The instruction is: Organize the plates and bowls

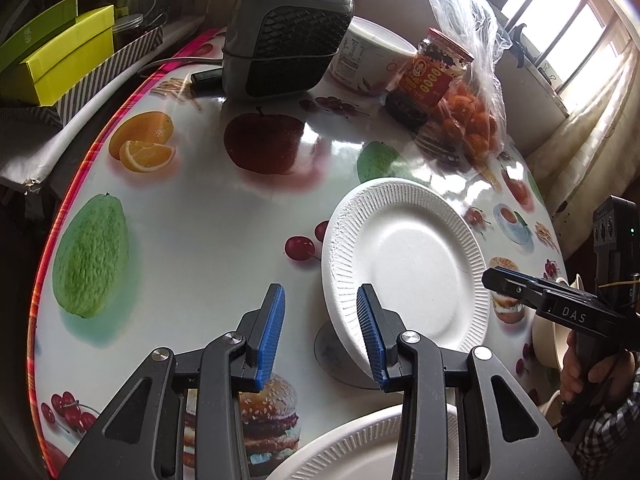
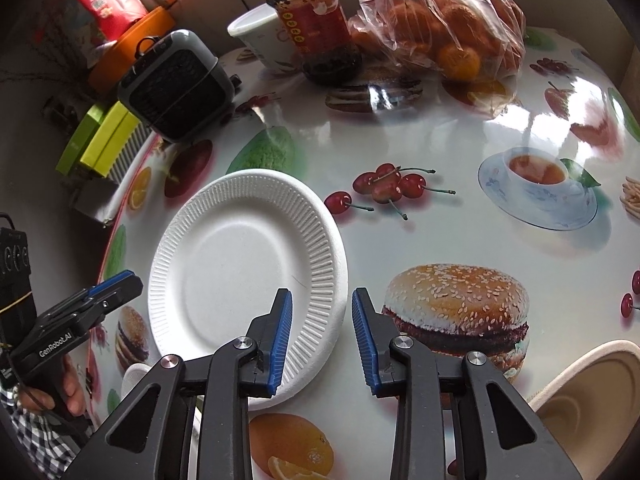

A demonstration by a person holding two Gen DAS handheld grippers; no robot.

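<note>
A white ribbed paper plate (image 1: 408,260) lies on the fruit-print table, also shown in the right wrist view (image 2: 244,272). My left gripper (image 1: 322,334) is open, its jaws straddling the plate's near-left rim. My right gripper (image 2: 322,342) is open, its jaws straddling the plate's near-right rim; it shows at the right of the left wrist view (image 1: 504,280). A second white plate (image 1: 360,448) lies at the near edge below my left gripper. A beige bowl (image 2: 588,396) sits at the near right.
At the back of the table (image 1: 208,216) stand a grey portable fan (image 1: 284,36), a white tub (image 1: 372,60), a red-labelled jar (image 2: 316,20) and a plastic bag of oranges (image 2: 448,28). Yellow-green boxes (image 1: 60,56) lie off the table's left edge.
</note>
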